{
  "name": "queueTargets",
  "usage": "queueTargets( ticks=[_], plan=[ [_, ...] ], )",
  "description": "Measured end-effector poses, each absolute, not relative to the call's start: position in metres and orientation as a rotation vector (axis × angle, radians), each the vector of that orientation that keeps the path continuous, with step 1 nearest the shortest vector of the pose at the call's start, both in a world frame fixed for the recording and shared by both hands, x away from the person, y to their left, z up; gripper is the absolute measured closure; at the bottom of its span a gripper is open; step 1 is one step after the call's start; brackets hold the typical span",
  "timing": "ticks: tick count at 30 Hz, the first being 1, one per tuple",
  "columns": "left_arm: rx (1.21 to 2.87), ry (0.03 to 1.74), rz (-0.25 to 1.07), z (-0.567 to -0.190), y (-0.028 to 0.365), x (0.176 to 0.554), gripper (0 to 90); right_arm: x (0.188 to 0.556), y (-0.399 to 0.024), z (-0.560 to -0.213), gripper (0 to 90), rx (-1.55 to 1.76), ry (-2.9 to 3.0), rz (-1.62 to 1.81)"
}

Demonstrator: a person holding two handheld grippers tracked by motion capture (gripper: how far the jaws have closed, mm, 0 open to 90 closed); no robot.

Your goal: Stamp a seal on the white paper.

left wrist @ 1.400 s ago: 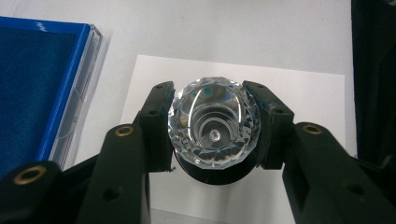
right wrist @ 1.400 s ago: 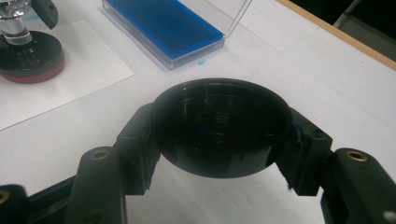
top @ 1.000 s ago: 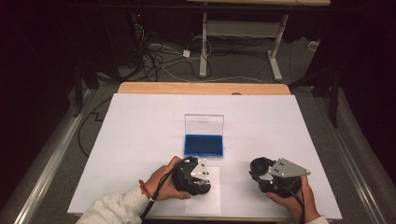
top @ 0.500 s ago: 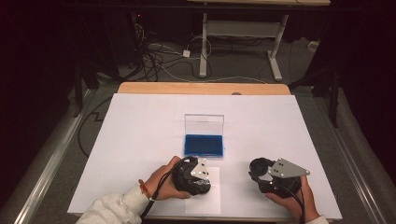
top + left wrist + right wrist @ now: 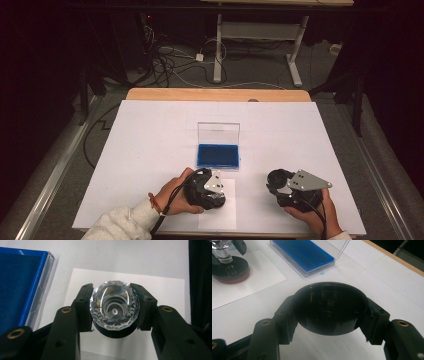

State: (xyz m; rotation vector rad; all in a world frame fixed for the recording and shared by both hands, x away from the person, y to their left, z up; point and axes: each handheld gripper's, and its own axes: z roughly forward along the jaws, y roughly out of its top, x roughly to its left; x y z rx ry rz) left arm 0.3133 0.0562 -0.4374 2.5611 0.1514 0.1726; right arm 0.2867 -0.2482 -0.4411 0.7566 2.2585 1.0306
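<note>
A faceted crystal knob (image 5: 113, 306) sits between the jaws of my left gripper (image 5: 113, 315), which is shut on it. The knob tops a stamp with a round black base (image 5: 115, 334), standing on a small white sheet (image 5: 150, 282). The same stamp (image 5: 227, 268) appears at the upper left of the right gripper view. My right gripper (image 5: 329, 312) is shut on a round black cap (image 5: 329, 302), its hollow side up. An open ink pad case (image 5: 218, 155) with a blue pad and upright clear lid (image 5: 218, 132) lies just beyond the left gripper (image 5: 205, 192) and right gripper (image 5: 287, 187).
A white cover (image 5: 150, 140) spans the table, with a wooden edge (image 5: 215, 95) at the far side. Cables (image 5: 170, 65) and a desk frame (image 5: 255, 30) stand on the dark floor beyond. Metal rails run along both sides.
</note>
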Motion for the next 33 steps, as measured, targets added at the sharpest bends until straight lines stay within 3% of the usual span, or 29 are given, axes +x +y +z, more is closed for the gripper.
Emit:
queueTargets(
  ticks=[33],
  plan=[
    [2.563,0.156,0.171,-0.4376,0.0557,0.3135,54.6,0.2863,-0.2481,-0.4404,38.5,0.746,2.261,1.038]
  ],
)
